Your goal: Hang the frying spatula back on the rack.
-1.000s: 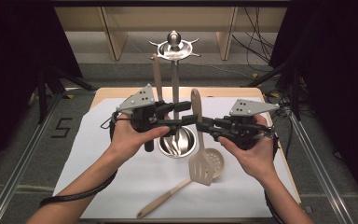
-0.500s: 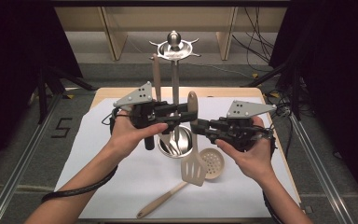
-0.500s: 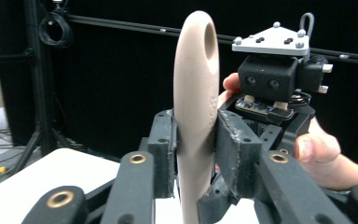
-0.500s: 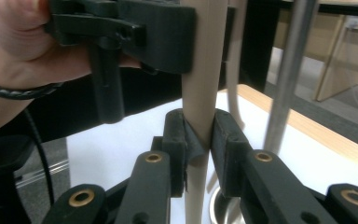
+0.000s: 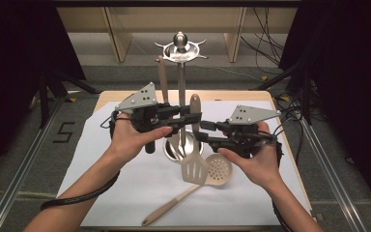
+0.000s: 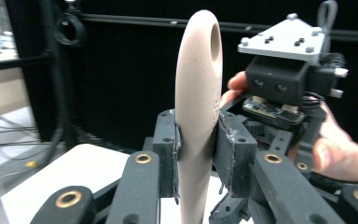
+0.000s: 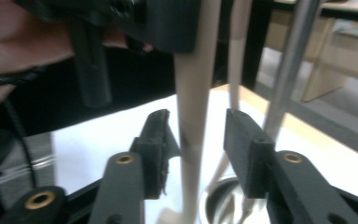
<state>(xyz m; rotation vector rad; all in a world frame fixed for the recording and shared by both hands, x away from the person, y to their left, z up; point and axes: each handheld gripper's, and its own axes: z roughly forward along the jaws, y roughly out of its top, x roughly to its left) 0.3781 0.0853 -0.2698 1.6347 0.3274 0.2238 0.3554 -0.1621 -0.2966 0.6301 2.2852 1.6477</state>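
Observation:
A beige slotted spatula (image 5: 194, 169) hangs upright just in front of the metal utensil stand (image 5: 181, 87), head down. My left gripper (image 5: 195, 117) is shut on its handle below the looped top end (image 6: 198, 70), pads pressed on both sides. My right gripper (image 5: 200, 131) sits a little lower on the same handle. In the right gripper view the jaws stand apart with the handle (image 7: 193, 93) between them, a gap showing on the right side. The right gripper's body shows behind the handle in the left gripper view.
The stand's round steel base (image 5: 176, 147) sits mid-table on a white sheet (image 5: 116, 179). A second beige utensil (image 5: 163, 82) hangs from the hooked top. A beige skimmer spoon (image 5: 218, 170) lies on the sheet by my right hand, handle pointing toward the front edge.
The spatula and both grippers have shifted slightly left, closer to the stand's pole. The left gripper keeps its hold on the handle.

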